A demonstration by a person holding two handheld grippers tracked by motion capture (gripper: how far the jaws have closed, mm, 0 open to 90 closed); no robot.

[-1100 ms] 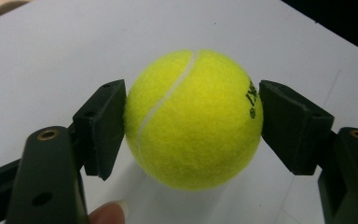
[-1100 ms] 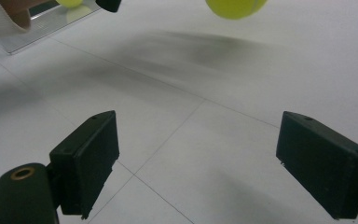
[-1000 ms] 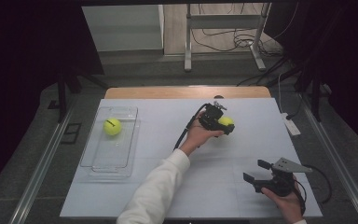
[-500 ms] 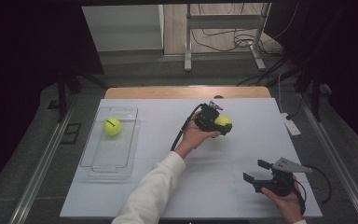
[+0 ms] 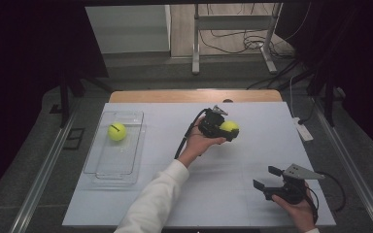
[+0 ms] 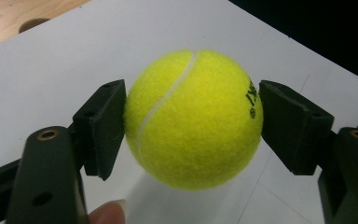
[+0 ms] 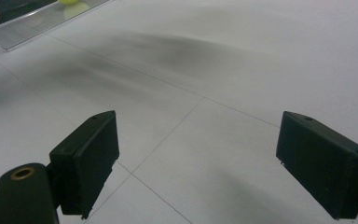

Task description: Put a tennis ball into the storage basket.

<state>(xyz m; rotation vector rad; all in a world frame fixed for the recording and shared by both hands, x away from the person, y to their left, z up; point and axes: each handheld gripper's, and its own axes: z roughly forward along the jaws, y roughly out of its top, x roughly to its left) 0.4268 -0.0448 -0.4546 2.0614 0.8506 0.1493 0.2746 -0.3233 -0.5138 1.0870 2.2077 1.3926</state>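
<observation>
- The left claw (image 5: 227, 129) is clamped on a yellow-green tennis ball (image 5: 229, 127), held over the middle of the white counter (image 5: 252, 160), a little toward its far edge.
- In the left gripper view, the ball (image 6: 193, 119) sits squarely between the two black jaws, each pad pressing against one side of it; a white seam curves down its face and dark lettering shows near the right-hand pad.
- In that same view, a shadow lies on the counter (image 6: 46, 74) under the ball, and a fingertip (image 6: 108, 212) shows at the bottom edge.
- The person's left hand (image 5: 201, 143) wraps the gripper from below, with a white sleeve (image 5: 153, 204) running back to the near edge of the counter.
- The right claw (image 5: 267, 178) rests low near the front right corner of the counter, well apart from the held ball, with its jaws spread wide and nothing between them.
- The right gripper view shows the two pads standing far apart over bare white counter (image 7: 205, 70) crossed by thin seam lines.
- A second tennis ball (image 5: 117, 131) lies in the far part of a clear plastic tray (image 5: 102, 167) on the left side of the counter, well apart from both claws.
- A black cable (image 5: 187, 133) trails from the left gripper down past the wrist.
</observation>
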